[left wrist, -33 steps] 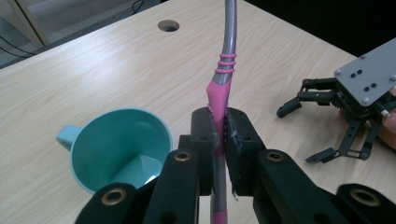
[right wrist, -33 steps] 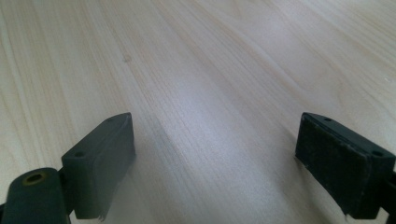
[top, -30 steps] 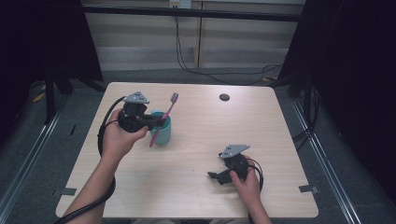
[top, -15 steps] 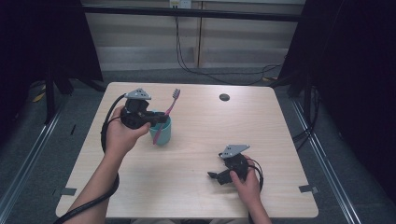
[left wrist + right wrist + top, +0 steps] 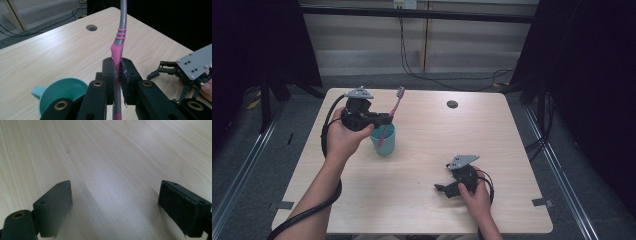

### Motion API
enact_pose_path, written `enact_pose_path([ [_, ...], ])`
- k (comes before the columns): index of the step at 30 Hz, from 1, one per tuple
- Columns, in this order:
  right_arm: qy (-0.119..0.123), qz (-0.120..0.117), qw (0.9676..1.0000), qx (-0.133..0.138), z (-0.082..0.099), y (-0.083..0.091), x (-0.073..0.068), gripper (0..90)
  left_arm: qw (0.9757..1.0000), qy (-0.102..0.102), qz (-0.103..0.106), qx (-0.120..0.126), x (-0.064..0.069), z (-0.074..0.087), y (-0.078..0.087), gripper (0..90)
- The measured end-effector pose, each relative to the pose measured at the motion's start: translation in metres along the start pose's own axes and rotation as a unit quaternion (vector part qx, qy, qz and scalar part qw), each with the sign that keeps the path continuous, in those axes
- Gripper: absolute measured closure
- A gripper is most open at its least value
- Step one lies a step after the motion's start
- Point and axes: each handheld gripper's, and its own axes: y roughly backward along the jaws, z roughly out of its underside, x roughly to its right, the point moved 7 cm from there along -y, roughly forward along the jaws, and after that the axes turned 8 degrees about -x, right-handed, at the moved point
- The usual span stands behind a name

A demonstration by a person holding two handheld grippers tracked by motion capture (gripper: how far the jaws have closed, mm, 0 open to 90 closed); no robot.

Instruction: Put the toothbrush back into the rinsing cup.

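Left hand-held gripper (image 5: 117, 82) clamps toothbrush (image 5: 391, 118) mid-handle, near upright over cup (image 5: 383, 142), bristles up; right hand-held gripper (image 5: 443, 189) wide

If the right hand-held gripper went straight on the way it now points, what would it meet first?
Probably just the bare tabletop: the right hand-held gripper has open jaws angled down at the wood with nothing between or ahead, though depth is unclear.

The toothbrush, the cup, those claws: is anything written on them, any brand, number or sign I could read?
None: no readable text.
Toothbrush: pink and grey handle, plain, no lettering.
Cup: plain teal, no print.
Left claw and right claw: black, unmarked.
Grey plate on the right claw: screw heads and holes, no lettering.
Small label on the far wall: too small and blurred to read.
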Motion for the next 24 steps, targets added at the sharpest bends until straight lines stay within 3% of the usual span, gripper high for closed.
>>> enact_pose_path([
  [18,0.0,0.0,1.0,0.0,0.0,0.0,0.0,11.4,0.9997,0.012,-0.009,0.017,-0.007,-0.011,-0.007,82.8],
  [24,0.0,0.0,1.0,0.0,0.0,0.0,0.0,11.4,0.9997,0.006,-0.015,0.019,-0.009,-0.016,-0.008,82.9],
])
